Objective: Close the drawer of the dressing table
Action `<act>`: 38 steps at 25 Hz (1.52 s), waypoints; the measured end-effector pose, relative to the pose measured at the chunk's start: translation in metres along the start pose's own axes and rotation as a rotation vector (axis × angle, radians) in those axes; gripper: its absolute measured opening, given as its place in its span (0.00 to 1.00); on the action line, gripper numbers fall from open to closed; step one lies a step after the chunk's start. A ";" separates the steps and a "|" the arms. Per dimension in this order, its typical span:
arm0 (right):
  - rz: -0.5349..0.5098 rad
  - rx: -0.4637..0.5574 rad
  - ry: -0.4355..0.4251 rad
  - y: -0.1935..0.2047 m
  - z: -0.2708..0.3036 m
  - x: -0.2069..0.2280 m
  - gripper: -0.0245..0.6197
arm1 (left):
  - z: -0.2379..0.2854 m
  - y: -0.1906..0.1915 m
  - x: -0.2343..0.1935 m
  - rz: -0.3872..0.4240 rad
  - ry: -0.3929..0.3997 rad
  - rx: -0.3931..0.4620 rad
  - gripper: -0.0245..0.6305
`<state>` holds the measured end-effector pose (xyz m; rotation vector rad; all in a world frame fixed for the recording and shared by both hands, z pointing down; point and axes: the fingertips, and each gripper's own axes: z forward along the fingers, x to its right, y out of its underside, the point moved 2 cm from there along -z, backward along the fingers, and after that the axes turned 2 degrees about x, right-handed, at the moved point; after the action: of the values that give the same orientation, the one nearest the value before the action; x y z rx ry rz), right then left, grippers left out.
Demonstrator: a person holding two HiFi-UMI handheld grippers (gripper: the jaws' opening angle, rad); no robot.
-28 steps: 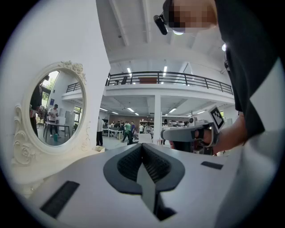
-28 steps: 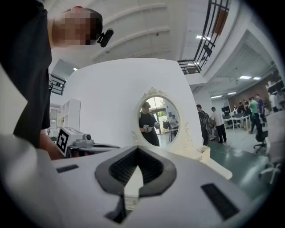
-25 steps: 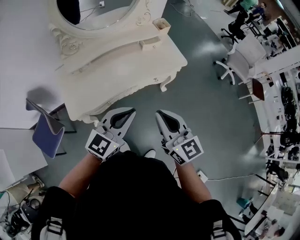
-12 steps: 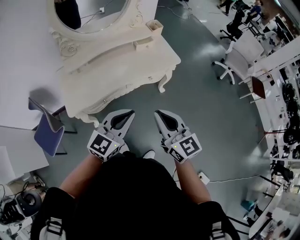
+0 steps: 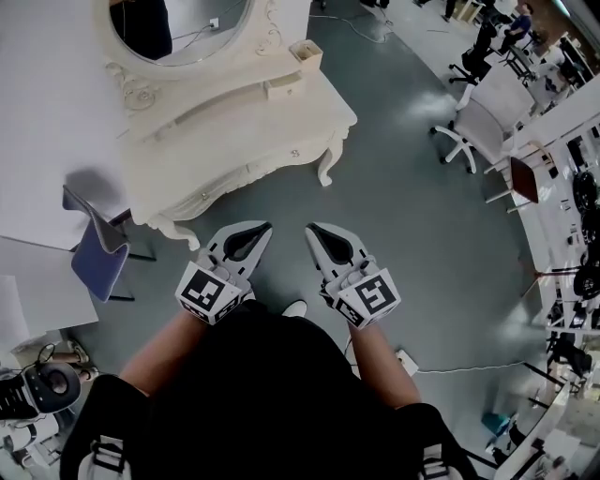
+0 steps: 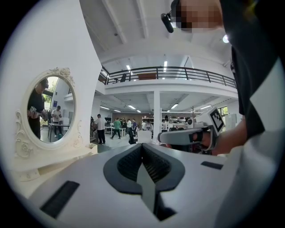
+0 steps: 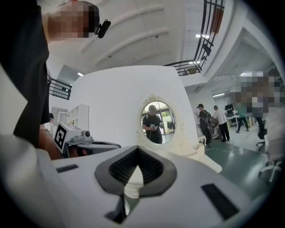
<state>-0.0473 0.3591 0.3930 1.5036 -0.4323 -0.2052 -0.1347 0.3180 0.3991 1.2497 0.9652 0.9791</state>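
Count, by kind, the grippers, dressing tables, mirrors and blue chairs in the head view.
Grippers: 2 (left gripper, right gripper)
Dressing table: 1
Oval mirror: 1
Blue chair: 1
Total: 5

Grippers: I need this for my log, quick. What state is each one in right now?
Left gripper: closed, jaws together, holding nothing.
Right gripper: closed, jaws together, holding nothing.
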 end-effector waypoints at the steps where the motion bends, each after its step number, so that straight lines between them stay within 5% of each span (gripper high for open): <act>1: 0.001 0.002 -0.003 0.000 -0.003 0.002 0.04 | 0.003 0.001 0.004 0.002 -0.003 0.000 0.03; 9: 0.003 0.002 -0.041 0.001 -0.017 0.013 0.04 | 0.015 0.004 0.027 0.006 -0.038 0.001 0.03; 17: 0.009 -0.016 -0.059 0.006 0.007 0.035 0.04 | 0.035 0.010 0.002 -0.002 -0.051 0.007 0.03; 38: -0.011 -0.080 -0.003 -0.016 0.172 0.131 0.04 | 0.117 -0.014 -0.169 -0.009 0.020 0.027 0.03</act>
<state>0.0052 0.1483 0.3984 1.4277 -0.4140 -0.2304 -0.0724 0.1211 0.4011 1.2592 1.0016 0.9755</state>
